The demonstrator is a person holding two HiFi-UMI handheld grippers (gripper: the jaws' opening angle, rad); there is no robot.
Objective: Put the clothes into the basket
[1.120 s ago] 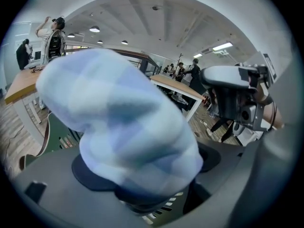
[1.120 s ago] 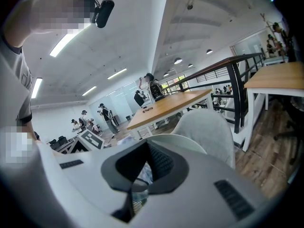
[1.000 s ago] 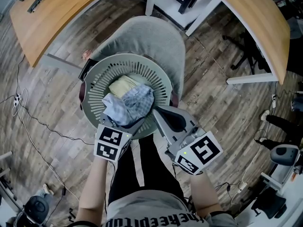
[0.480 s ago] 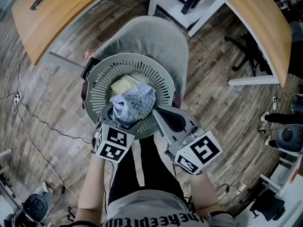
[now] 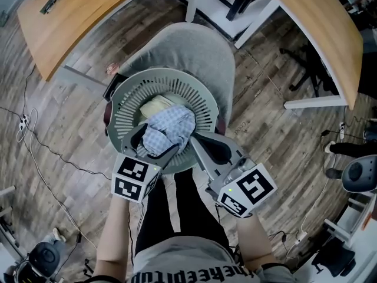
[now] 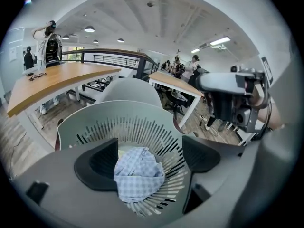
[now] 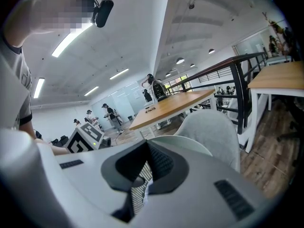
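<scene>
A pale grey slatted basket (image 5: 118,99) stands on a grey chair (image 5: 188,52). Inside lie a blue checked cloth (image 5: 171,125) and, behind it, a pale yellow cloth (image 5: 154,105). My left gripper (image 5: 154,146) hovers at the basket's near rim, open, its jaws wide apart on either side of the checked cloth's near end. The left gripper view looks past the left gripper (image 6: 149,158) at the checked cloth (image 6: 137,175), which rests loose in the basket (image 6: 95,118). My right gripper (image 5: 197,139) is shut on nothing at the basket's near right rim. In the right gripper view the right gripper (image 7: 142,177) shows its pads meeting.
Curved wooden desks stand at the far left (image 5: 76,16) and far right (image 5: 330,22), with white desk legs (image 5: 312,102) on the wooden floor. Cables (image 5: 41,149) trail across the floor at left. An office chair base (image 5: 359,175) sits at the right edge.
The left gripper carried the checked cloth further over the basket, then opened. The cloth now lies in the basket. The right gripper stayed put.
</scene>
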